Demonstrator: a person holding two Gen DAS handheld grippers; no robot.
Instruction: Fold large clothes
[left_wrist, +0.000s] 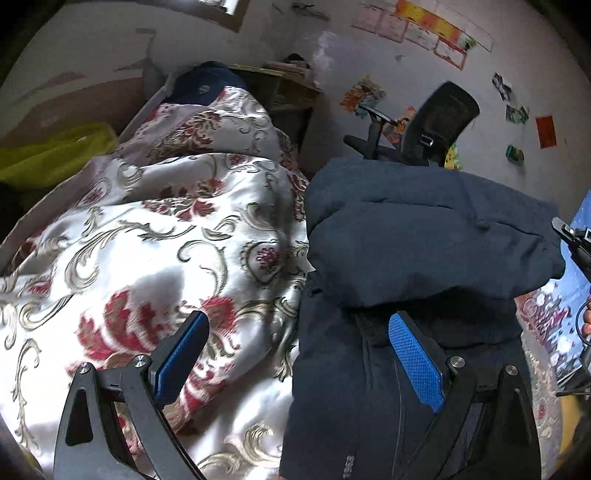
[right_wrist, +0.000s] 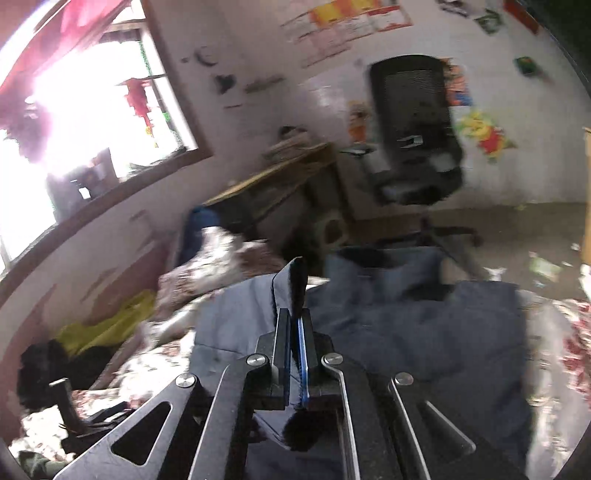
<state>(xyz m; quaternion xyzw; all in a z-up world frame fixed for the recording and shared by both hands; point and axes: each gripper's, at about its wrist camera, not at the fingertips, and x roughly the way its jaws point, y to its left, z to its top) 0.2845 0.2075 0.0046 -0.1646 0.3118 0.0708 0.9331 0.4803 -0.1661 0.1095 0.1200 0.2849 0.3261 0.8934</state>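
A large dark navy jacket (left_wrist: 417, 240) lies on a bed covered by a floral quilt (left_wrist: 155, 236). In the left wrist view my left gripper (left_wrist: 299, 336) is open, its blue-padded fingers (left_wrist: 413, 362) spread over the jacket's left edge, one over the quilt, one over the jacket. In the right wrist view my right gripper (right_wrist: 294, 325) is shut on an edge of the jacket (right_wrist: 406, 332), a flap of fabric sticking up between the fingers. The right gripper also shows in the left wrist view (left_wrist: 576, 243) at the far right.
A black office chair (right_wrist: 417, 133) stands beyond the bed beside a wooden desk (right_wrist: 269, 177). A yellow-green cloth (left_wrist: 51, 155) lies at the bed's left by the wall. A window (right_wrist: 92, 103) is on the left. The floor (right_wrist: 535, 236) is littered.
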